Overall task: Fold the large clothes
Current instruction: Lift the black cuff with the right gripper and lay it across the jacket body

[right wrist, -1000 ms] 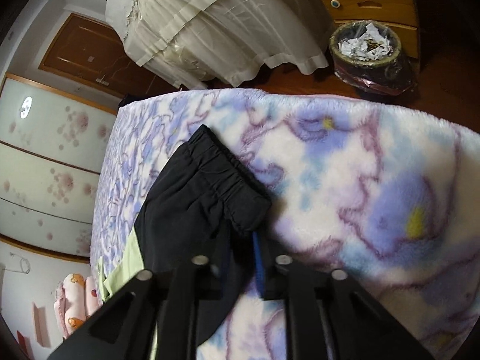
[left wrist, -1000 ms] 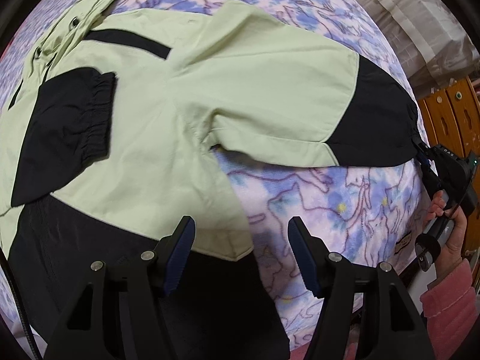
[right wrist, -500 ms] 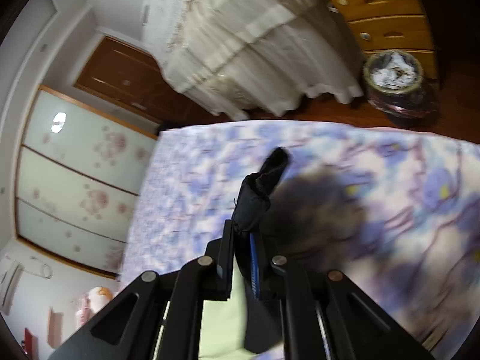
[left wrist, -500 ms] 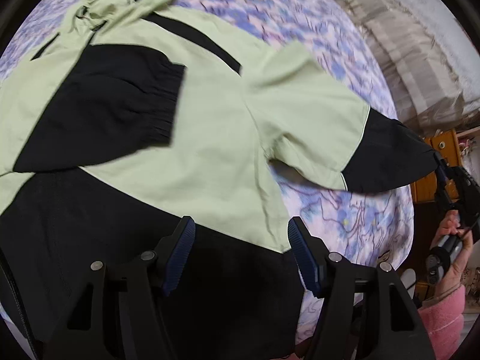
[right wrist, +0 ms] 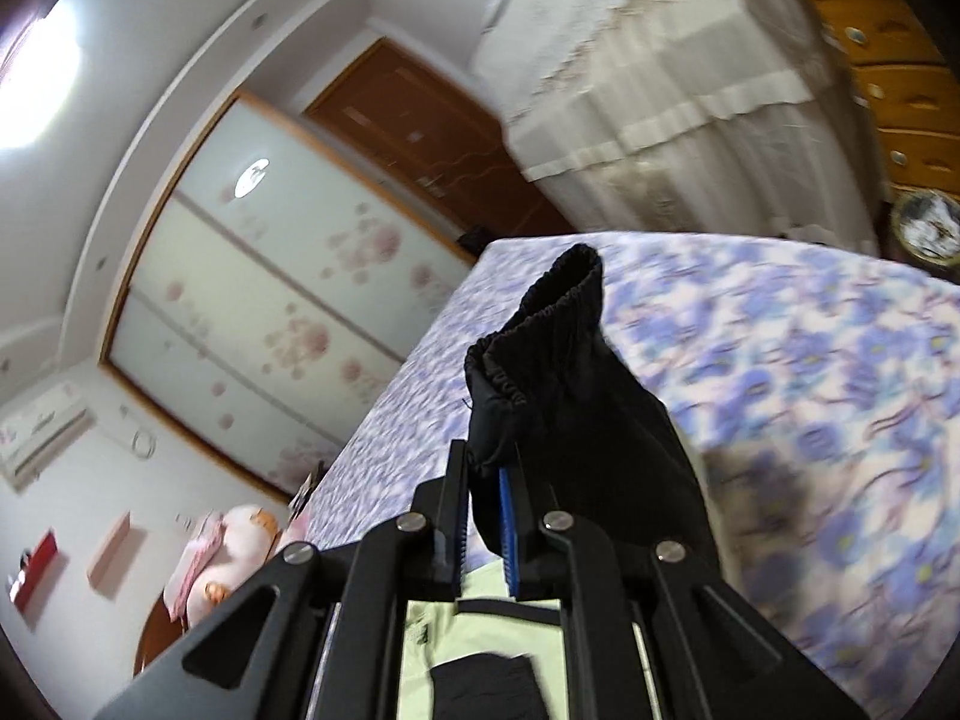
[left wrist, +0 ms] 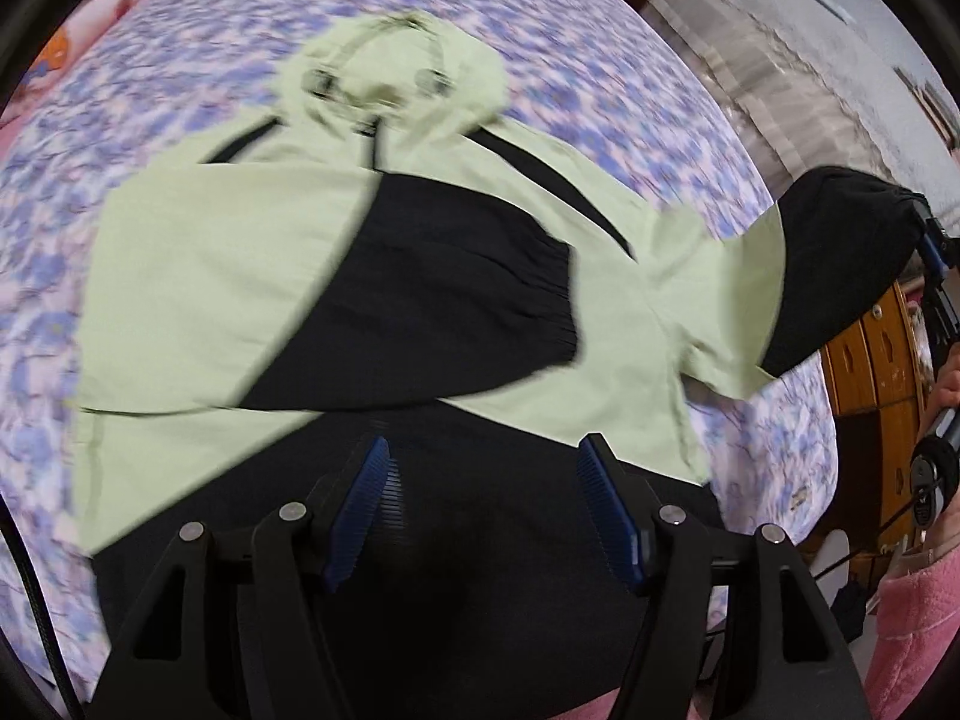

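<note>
A pale green and black hooded jacket (left wrist: 252, 276) lies flat on the bed, hood (left wrist: 396, 78) at the far end. One black-cuffed sleeve (left wrist: 456, 312) is folded across its chest. My left gripper (left wrist: 486, 498) is open and empty, hovering over the jacket's black hem. My right gripper (right wrist: 489, 504) is shut on the other sleeve's black cuff (right wrist: 558, 348) and holds it raised above the bed; that lifted sleeve (left wrist: 840, 258) shows at the right of the left wrist view.
The bed has a purple floral blanket (left wrist: 600, 60). A wooden dresser (left wrist: 870, 354) and a cloth-covered piece of furniture (right wrist: 660, 72) stand beyond the bed's right side, with a waste bin (right wrist: 924, 228) on the floor. Sliding wardrobe doors (right wrist: 270, 300) are behind.
My right gripper has lifted the black cuff off the blanket and carried it up and inward. The left gripper has drawn back, stayed open, and now looks along the whole jacket.
</note>
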